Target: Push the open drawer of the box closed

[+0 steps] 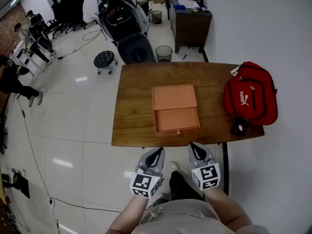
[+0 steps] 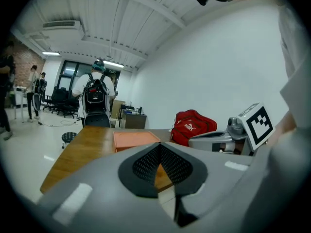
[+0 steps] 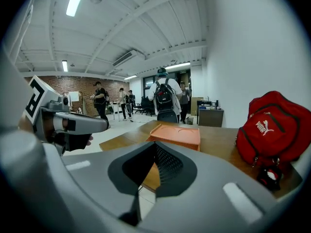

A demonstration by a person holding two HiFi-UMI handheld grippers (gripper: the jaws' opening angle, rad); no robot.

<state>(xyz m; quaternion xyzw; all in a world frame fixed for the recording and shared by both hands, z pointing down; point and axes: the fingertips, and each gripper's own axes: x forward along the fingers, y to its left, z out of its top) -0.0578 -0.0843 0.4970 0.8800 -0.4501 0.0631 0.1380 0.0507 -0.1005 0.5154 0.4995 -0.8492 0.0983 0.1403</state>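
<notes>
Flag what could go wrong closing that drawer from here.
1. The box lies loose on the table with nothing visible behind it, so a push on the drawer may slide the whole box instead of closing it.
2. The drawer is wide. A push from only the left gripper or the right gripper, off centre, could skew and jam it.
3. The red bag lies near the right side, so a wide approach could snag it.

The box (image 1: 174, 97) sits in the middle of the table (image 1: 131, 106), drawer (image 1: 177, 119) out toward the near edge, bag (image 1: 250, 100) at its right
</notes>
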